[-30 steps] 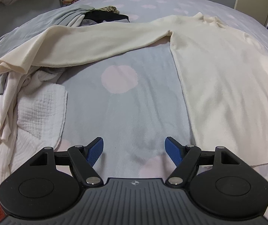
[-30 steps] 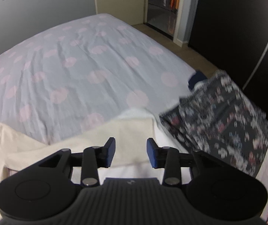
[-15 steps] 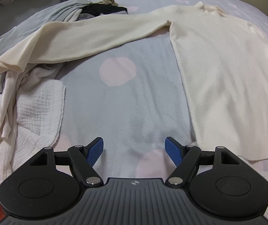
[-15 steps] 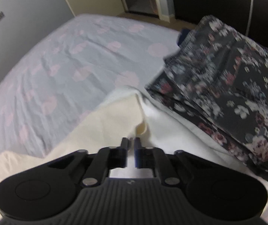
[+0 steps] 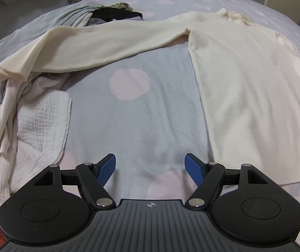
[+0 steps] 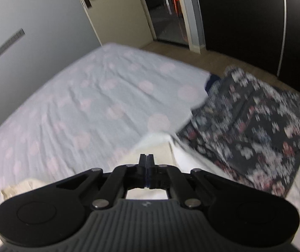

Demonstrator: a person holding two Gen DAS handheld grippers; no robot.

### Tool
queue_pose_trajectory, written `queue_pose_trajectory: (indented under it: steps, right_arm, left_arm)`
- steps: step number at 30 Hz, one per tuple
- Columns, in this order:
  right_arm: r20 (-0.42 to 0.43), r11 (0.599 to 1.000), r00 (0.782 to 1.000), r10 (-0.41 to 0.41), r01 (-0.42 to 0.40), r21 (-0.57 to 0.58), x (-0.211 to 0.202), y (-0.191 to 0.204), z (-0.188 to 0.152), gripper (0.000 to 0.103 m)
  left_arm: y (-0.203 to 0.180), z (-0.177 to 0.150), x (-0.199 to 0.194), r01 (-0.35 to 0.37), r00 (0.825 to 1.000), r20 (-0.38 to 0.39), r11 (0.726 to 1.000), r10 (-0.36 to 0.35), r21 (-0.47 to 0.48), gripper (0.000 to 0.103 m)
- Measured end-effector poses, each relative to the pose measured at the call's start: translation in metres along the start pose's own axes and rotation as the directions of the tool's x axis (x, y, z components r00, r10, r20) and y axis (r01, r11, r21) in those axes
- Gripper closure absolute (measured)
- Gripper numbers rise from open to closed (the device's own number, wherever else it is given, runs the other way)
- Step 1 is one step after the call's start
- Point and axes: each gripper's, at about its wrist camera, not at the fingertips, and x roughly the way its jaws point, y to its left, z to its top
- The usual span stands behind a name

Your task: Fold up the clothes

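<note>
progress: early | cream sweater [image 5: 244, 96] flat, unfolded | right gripper [image 6: 147, 164] clamps its sleeve cuff | left gripper [image 5: 150, 169] gapes, empty

**Left gripper wide, right gripper closed**

The left gripper [image 5: 150, 169] points steeply downward, its blue pads [image 5: 107, 169] spread far apart with nothing between them. The right gripper [image 6: 147, 159] also tilts downward; its jaws are pressed together at the tips, the fingers meeting along one thin line. Whether anything is pinched between them cannot be told; its view is blurred.
</note>
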Motion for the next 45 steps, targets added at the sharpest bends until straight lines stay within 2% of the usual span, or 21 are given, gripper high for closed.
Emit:
queue_pose_trajectory:
  steps: [3, 5, 7, 9, 10, 11, 16, 19, 24, 27, 31, 34, 36, 37, 38, 39, 41, 43, 44, 45]
  right_arm:
    - [-0.072, 1.0, 0.997, 0.016, -0.015, 0.019, 0.012, -0.005, -0.021, 0.102]
    - [-0.125, 0.999, 0.991, 0.042, -0.039, 0.024, 0.02, -0.004, -0.039, 0.098]
    - [-0.177, 0.997, 0.981, 0.076, -0.079, -0.013, 0.025, 0.008, -0.059, 0.097]
    - [-0.23, 0.99, 0.967, 0.112, -0.128, -0.054, 0.027, 0.023, -0.081, 0.088]
    - [-0.254, 0.986, 0.959, 0.128, -0.151, -0.07, 0.028, 0.03, -0.092, 0.077]
    - [-0.281, 0.981, 0.949, 0.145, -0.175, -0.085, 0.029, 0.039, -0.102, 0.071]
    - [-0.413, 0.942, 0.888, 0.201, -0.29, -0.167, 0.031, 0.084, -0.153, 0.071]
    - [-0.49, 0.908, 0.845, 0.215, -0.357, -0.218, 0.029, 0.113, -0.185, 0.069]
    - [-0.603, 0.842, 0.776, 0.184, -0.441, -0.31, 0.031, 0.157, -0.233, 0.061]
    - [-0.647, 0.82, 0.752, 0.126, -0.446, -0.358, 0.042, 0.17, -0.253, 0.057]
    - [-0.69, 0.793, 0.723, 0.036, -0.44, -0.42, 0.059, 0.183, -0.278, 0.057]
    - [-0.703, 0.79, 0.711, 0.003, -0.433, -0.435, 0.065, 0.182, -0.284, 0.058]
    - [-0.721, 0.787, 0.693, -0.005, -0.442, -0.43, 0.067, 0.181, -0.287, 0.059]
    - [-0.725, 0.784, 0.689, -0.007, -0.447, -0.432, 0.067, 0.181, -0.289, 0.066]
    - [-0.728, 0.778, 0.685, -0.009, -0.453, -0.435, 0.066, 0.181, -0.29, 0.083]
    - [-0.729, 0.769, 0.684, -0.009, -0.461, -0.442, 0.065, 0.182, -0.291, 0.091]
    - [-0.718, 0.763, 0.696, -0.001, -0.464, -0.451, 0.06, 0.182, -0.29, 0.097]
    - [-0.711, 0.773, 0.702, 0.028, -0.466, -0.43, 0.053, 0.18, -0.284, 0.097]
    - [-0.711, 0.785, 0.702, 0.05, -0.468, -0.407, 0.048, 0.179, -0.279, 0.097]
    - [-0.712, 0.794, 0.699, 0.074, -0.473, -0.382, 0.042, 0.177, -0.274, 0.097]
  left_arm:
    - [0.0, 0.001, -0.003, 0.016, 1.0, 0.009, 1.0, -0.016, -0.009, 0.031]
    - [0.0, 0.002, -0.006, 0.029, 0.999, 0.02, 1.0, -0.029, -0.011, 0.031]
    - [-0.001, 0.004, -0.008, 0.055, 0.998, 0.025, 0.998, -0.055, -0.015, 0.031]
    - [-0.003, 0.004, -0.007, 0.073, 0.997, 0.021, 0.997, -0.072, -0.016, 0.031]
    - [-0.003, 0.004, -0.007, 0.082, 0.997, 0.019, 0.997, -0.081, -0.017, 0.031]
    - [-0.004, 0.004, -0.007, 0.09, 0.996, 0.017, 0.996, -0.09, -0.018, 0.031]
    - [-0.005, 0.005, -0.002, 0.141, 0.99, 0.001, 0.989, -0.141, -0.045, 0.031]
    - [-0.003, 0.005, 0.006, 0.187, 0.982, -0.023, 0.978, -0.19, -0.089, 0.031]
    - [-0.004, 0.006, 0.013, 0.262, 0.962, -0.044, 0.955, -0.27, -0.138, 0.035]
    - [-0.009, 0.007, 0.015, 0.283, 0.955, -0.053, 0.95, -0.292, -0.13, 0.038]
    - [-0.014, 0.008, 0.02, 0.302, 0.947, -0.081, 0.947, -0.312, -0.113, 0.049]
    - [-0.015, 0.007, 0.025, 0.321, 0.939, -0.089, 0.938, -0.334, -0.131, 0.056]
    - [-0.017, 0.007, 0.027, 0.34, 0.932, -0.088, 0.93, -0.353, -0.138, 0.072]
    - [-0.018, 0.007, 0.026, 0.348, 0.929, -0.086, 0.927, -0.361, -0.139, 0.073]
    - [-0.02, 0.007, 0.026, 0.339, 0.932, -0.085, 0.931, -0.352, -0.136, 0.074]
    - [-0.021, 0.008, 0.025, 0.333, 0.935, -0.082, 0.933, -0.345, -0.135, 0.076]
    - [-0.016, 0.009, 0.021, 0.346, 0.931, -0.064, 0.925, -0.359, -0.156, 0.079]
    - [-0.011, 0.011, 0.016, 0.359, 0.927, -0.045, 0.916, -0.372, -0.177, 0.089]
    - [-0.009, 0.012, 0.014, 0.366, 0.925, -0.036, 0.912, -0.379, -0.187, 0.101]
    - [-0.006, 0.013, 0.011, 0.374, 0.922, -0.025, 0.907, -0.386, -0.196, 0.101]
